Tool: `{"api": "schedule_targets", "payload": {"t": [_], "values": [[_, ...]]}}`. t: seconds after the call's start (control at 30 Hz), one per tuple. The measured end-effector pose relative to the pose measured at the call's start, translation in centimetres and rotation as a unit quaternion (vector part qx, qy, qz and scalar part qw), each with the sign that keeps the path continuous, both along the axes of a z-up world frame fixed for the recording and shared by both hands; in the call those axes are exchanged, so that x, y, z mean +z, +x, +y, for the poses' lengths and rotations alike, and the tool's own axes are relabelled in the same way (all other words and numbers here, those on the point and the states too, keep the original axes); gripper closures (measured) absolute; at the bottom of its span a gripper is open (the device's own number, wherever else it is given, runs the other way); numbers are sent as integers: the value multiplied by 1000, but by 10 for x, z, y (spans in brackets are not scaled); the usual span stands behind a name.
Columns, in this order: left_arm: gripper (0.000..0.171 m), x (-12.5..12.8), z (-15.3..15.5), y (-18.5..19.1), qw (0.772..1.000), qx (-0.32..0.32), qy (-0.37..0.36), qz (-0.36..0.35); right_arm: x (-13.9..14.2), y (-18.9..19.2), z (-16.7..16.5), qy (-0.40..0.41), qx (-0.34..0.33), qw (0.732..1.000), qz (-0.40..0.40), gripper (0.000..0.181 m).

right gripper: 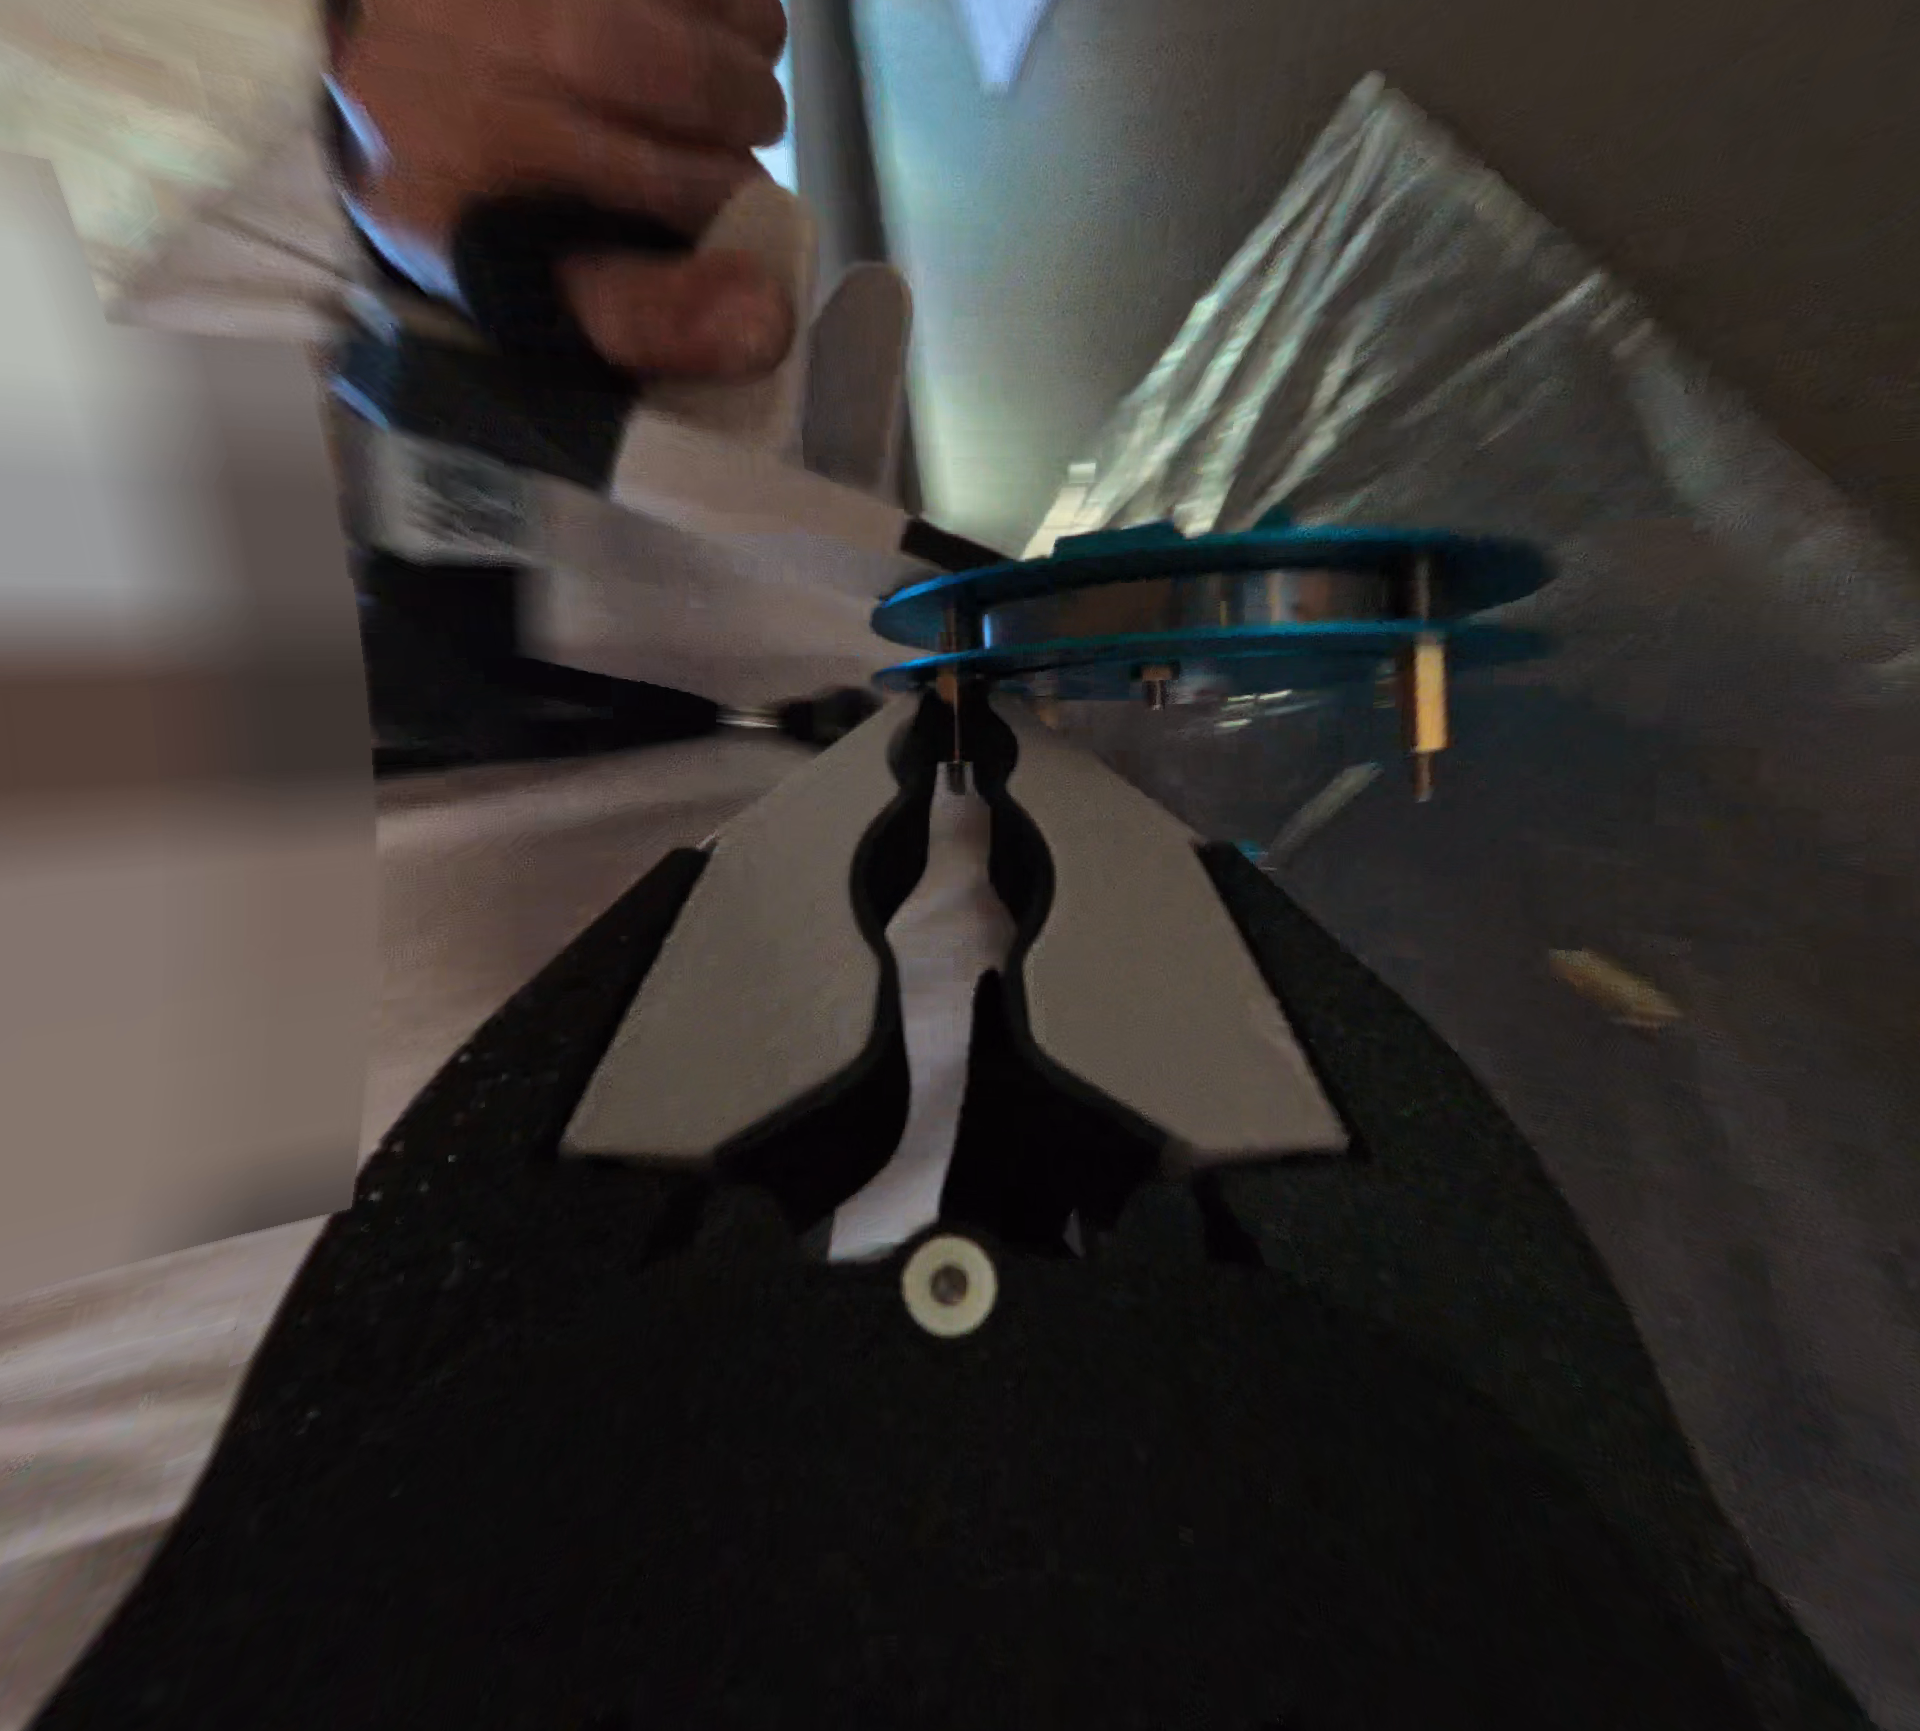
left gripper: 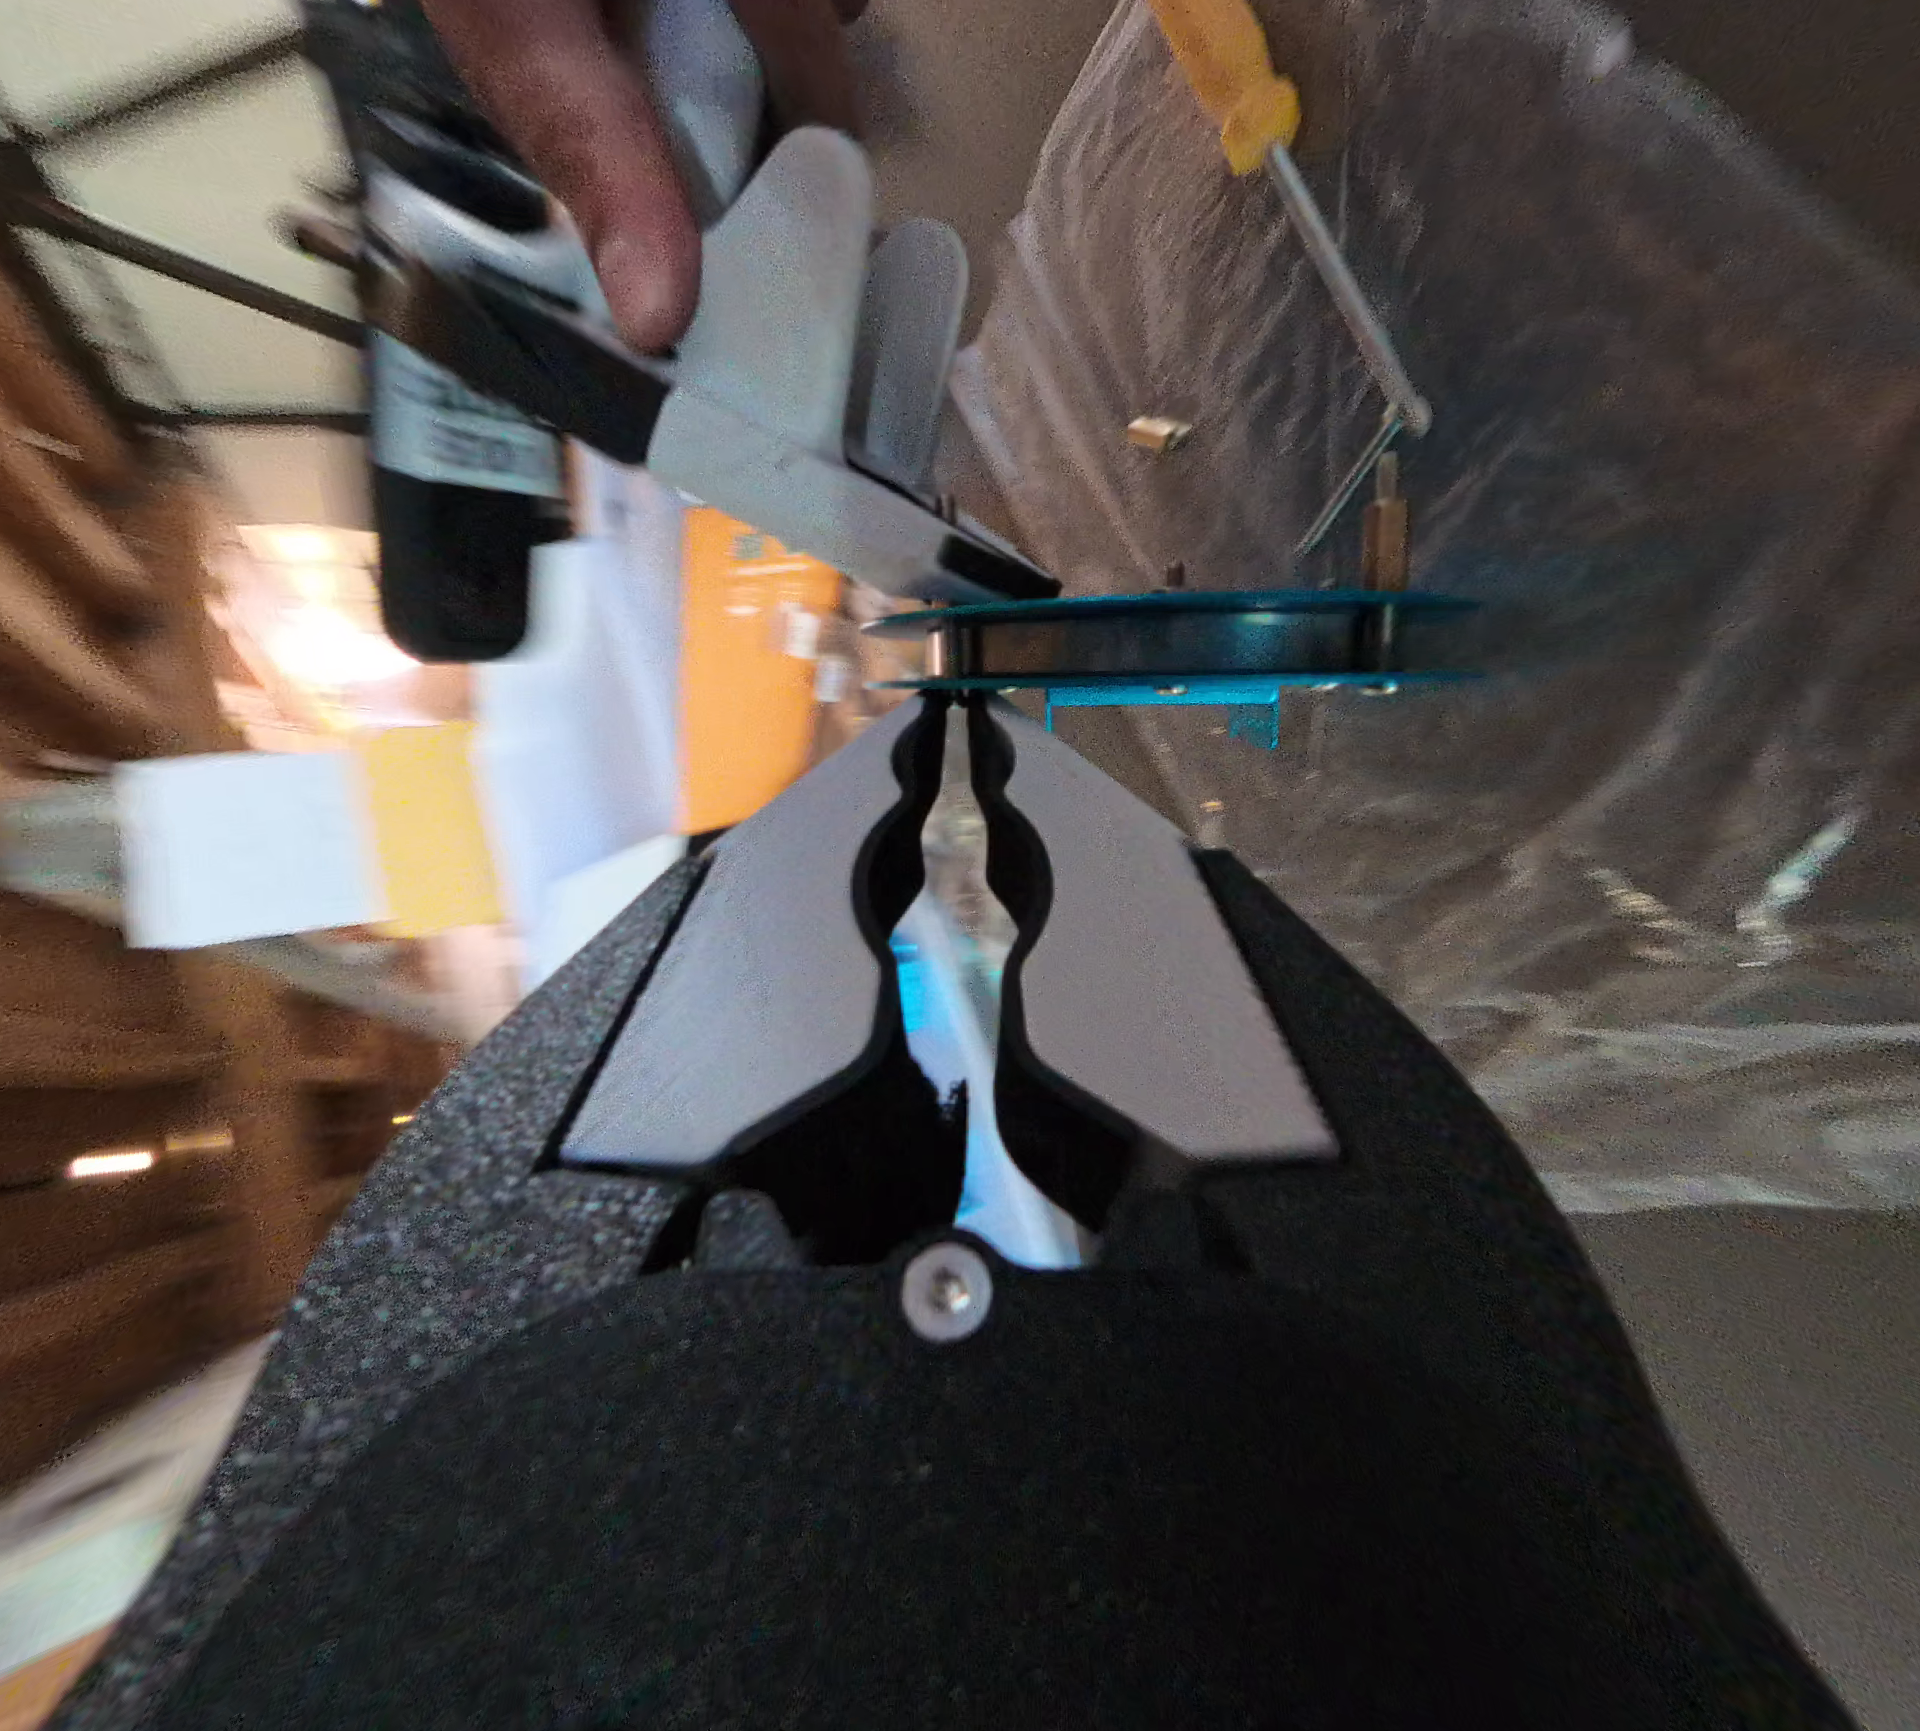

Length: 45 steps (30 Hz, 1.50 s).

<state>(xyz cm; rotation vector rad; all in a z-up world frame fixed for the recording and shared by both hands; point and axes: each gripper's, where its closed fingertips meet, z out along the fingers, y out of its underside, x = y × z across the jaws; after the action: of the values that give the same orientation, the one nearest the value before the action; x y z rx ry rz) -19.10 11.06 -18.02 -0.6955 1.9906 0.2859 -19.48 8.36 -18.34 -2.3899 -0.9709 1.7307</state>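
Where left shows screwdriver (left gripper: 1210, 24) — right, none.

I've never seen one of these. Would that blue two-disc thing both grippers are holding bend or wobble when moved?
Probably stiff: the blue disc assembly has two thin plates joined by metal posts, so it should move as one piece. Its thin edges look easy to slip from; the left gripper and right gripper each pinch near one rim post. Likely light.
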Motion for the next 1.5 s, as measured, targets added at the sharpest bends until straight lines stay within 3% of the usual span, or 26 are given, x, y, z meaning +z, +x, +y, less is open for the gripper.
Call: {"api": "schedule_targets", "payload": {"t": [0.07,0.17,0.23,0.3,0.33,0.37,0.4,0.43,0.47,0.5,0.53,0.57,0.63,0.67,0.73,0.83,0.93,0.97,1.0,1.07,1.1,1.17,1.23,1.3,1.4,1.5], "values": [[168,-2,2,-2,991,37,-129,16,-4,3,11,195,10,976,-94,177],[168,-4,1,-5,963,62,-259,50,-7,6,19,372,24,906,-199,175],[168,-4,0,-6,961,58,-265,60,-8,6,20,425,33,875,-231,175],[168,-4,0,-5,971,49,-226,60,-8,6,20,429,38,871,-239,177],[169,-4,0,-4,981,37,-183,52,-9,7,18,395,34,889,-229,178],[170,-3,0,-2,994,11,-99,34,-8,6,14,318,26,927,-199,178],[170,-1,-3,1,1000,-20,13,14,-7,5,5,181,10,973,-146,179],[171,1,-7,2,993,-42,108,0,-3,2,-6,20,1,997,-73,180],[171,2,-11,2,987,-46,156,-4,1,0,-12,-95,3,995,0,178],[171,2,-11,2,987,-38,157,-6,4,-1,-12,-175,-3,983,54,178],[171,2,-10,2,990,-29,141,-6,5,-1,-11,-206,-12,975,81,178],[169,2,-7,1,993,-19,115,-5,5,-1,-8,-185,-23,979,79,177],[168,-1,-4,1,1000,16,-13,1,0,1,-3,-33,-25,999,13,177],[168,-2,-4,1,995,36,-91,10,-4,4,3,67,-24,997,-37,174],[168,-3,-1,1,977,65,-198,33,-6,11,17,241,-31,962,-127,166],[168,-4,1,1,962,72,-257,61,-5,12,23,366,-16,909,-200,169],[168,-4,1,1,968,68,-233,68,-5,11,23,411,9,886,-215,173],[169,-4,0,2,977,53,-197,63,-5,11,20,392,15,895,-213,175],[170,-3,-2,3,990,30,-132,51,-6,10,15,331,13,922,-200,176],[170,0,-6,8,998,-21,57,19,-3,7,1,89,-17,990,-112,179],[171,2,-9,8,992,-37,122,12,0,5,-4,-23,-16,999,-47,179],[171,2,-8,6,989,-30,146,0,3,2,-6,-154,-19,987,46,178],[169,1,-3,4,997,-6,82,0,3,1,-1,-94,-27,994,43,177],[168,-1,-3,3,999,22,-36,5,0,3,3,64,-15,998,-23,177],[169,-3,-2,2,983,58,-173,29,-2,7,12,282,-6,950,-131,172],[169,-4,-4,-1,963,70,-256,51,-5,7,16,409,21,891,-197,175]]}}
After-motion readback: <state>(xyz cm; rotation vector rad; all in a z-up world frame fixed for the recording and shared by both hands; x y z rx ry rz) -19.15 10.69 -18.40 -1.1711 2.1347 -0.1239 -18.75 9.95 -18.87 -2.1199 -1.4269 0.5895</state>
